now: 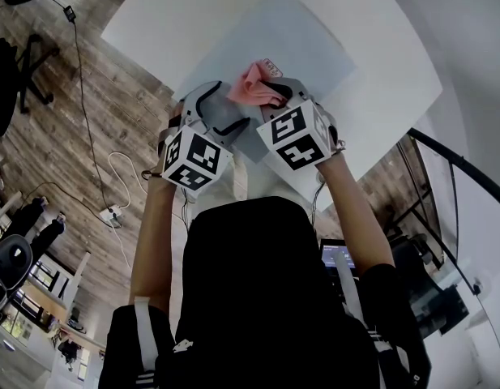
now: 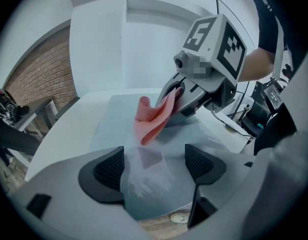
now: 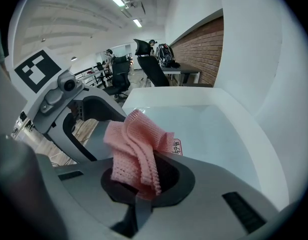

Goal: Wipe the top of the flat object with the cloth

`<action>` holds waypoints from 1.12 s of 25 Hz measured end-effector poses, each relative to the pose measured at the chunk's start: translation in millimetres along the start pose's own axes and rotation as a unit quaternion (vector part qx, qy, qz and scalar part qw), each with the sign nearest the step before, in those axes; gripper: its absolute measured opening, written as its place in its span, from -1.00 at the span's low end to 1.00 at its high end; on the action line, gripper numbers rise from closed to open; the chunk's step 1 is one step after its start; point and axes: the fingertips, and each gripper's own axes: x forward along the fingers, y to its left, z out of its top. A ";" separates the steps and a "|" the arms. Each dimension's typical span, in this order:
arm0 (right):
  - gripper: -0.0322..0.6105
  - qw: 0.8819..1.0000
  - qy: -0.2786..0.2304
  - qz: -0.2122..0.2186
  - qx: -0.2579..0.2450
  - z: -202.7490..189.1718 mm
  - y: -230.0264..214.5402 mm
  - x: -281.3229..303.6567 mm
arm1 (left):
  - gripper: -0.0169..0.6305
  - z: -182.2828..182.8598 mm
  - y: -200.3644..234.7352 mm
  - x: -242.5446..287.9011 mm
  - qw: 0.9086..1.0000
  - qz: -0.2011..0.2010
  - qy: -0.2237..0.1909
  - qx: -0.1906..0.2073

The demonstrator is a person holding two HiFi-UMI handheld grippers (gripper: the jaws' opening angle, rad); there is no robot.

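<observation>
Pink cloth [image 3: 136, 151] pinched in right hand-held gripper [image 3: 144, 186], hanging over pale flat sheet [image 1: 310, 47] on white worktop [image 1: 173, 14]. Left hand-held gripper [image 2: 156, 166] spread, empty, over sheet's near edge.

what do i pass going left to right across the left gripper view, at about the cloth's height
brick wall → pink cloth → right gripper, shut on that cloth → person's forearm
</observation>
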 end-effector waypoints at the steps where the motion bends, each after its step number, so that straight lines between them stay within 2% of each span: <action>1: -0.76 1.000 0.001 -0.002 0.002 0.0 -0.4 -0.1 | 0.20 0.1 -0.1 -0.1 1.000 0.000 0.000 0.000; 7: -0.76 0.999 0.004 -0.036 0.009 -0.5 -19.0 -0.3 | 0.20 1.2 0.9 1.5 1.000 -0.001 0.001 -0.002; 12: -0.76 0.998 0.001 -0.045 0.046 -4.3 -38.2 -1.7 | 0.20 0.2 0.5 1.4 1.000 -0.002 0.001 -0.002; 16: -0.76 0.995 0.000 -0.066 0.078 -11.0 -61.8 -7.1 | 0.20 -0.3 1.0 0.6 1.000 -0.002 0.000 -0.002; 28: -0.76 0.983 0.004 -0.144 0.112 -34.4 -122.8 -27.7 | 0.20 1.0 0.2 0.7 1.000 -0.002 -0.001 -0.003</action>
